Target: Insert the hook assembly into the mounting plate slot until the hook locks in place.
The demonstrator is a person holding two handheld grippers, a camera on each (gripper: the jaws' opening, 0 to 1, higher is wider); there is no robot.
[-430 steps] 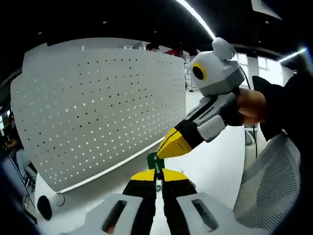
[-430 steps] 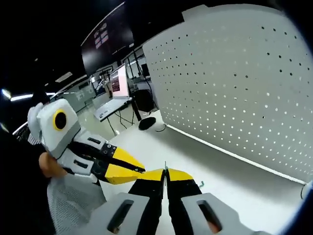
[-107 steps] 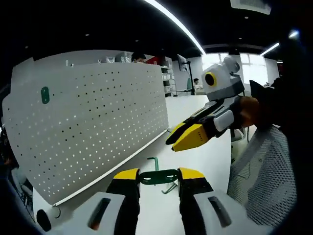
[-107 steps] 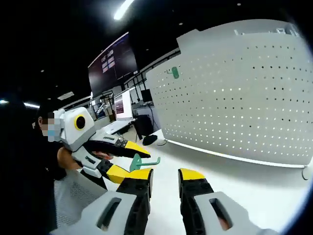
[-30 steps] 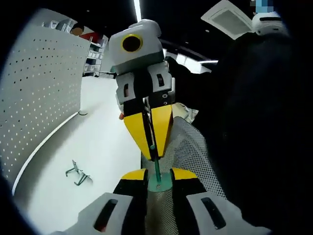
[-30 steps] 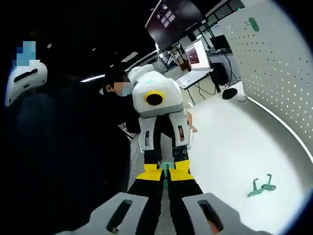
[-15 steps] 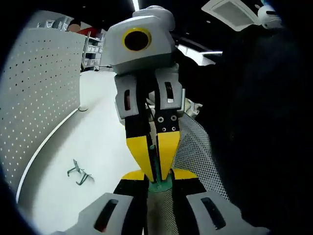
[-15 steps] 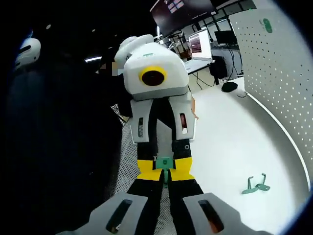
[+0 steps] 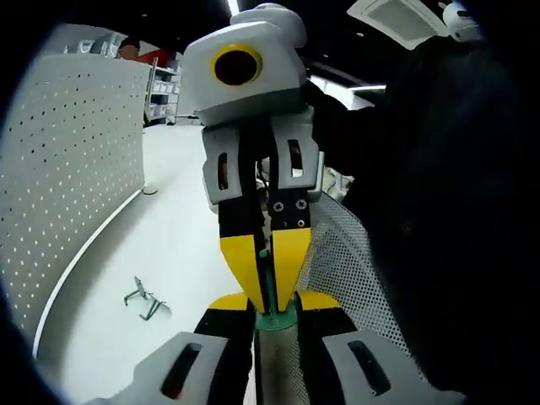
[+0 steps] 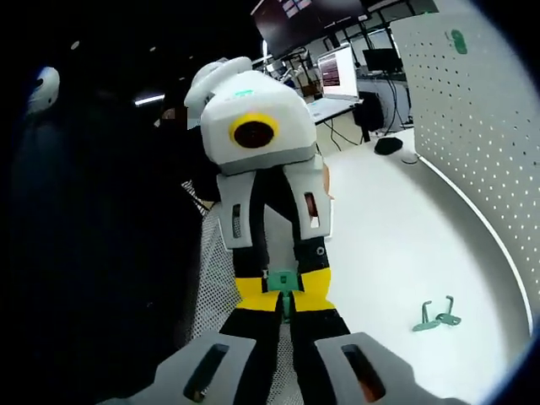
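- Pegboard (image 9: 67,169): white perforated panel standing at the left of the left gripper view. A small green plate (image 10: 458,40) is mounted high on it, seen in the right gripper view.
- Spare hook (image 9: 145,297): lies loose on the white tabletop (image 9: 169,245), well apart from both grippers.
- Green hook piece (image 9: 274,319): held off the tabletop, in front of the person, pinched between both grippers.
- Left gripper (image 9: 274,314): fingers closed on the piece's rounded green base.
- Right gripper (image 10: 285,308): fingers closed on the thin stem of the same piece, tip to tip with the left.
- Handling, judged: small, light, stiff plastic; the thin stem may twist or slip under a narrow pinch. Hold the broad base flat and steer the stem.
- Change: one second ago the opposing gripper stood further back with more stem exposed; now the tips meet. Earlier the piece lay crosswise in open left fingers near the pegboard.
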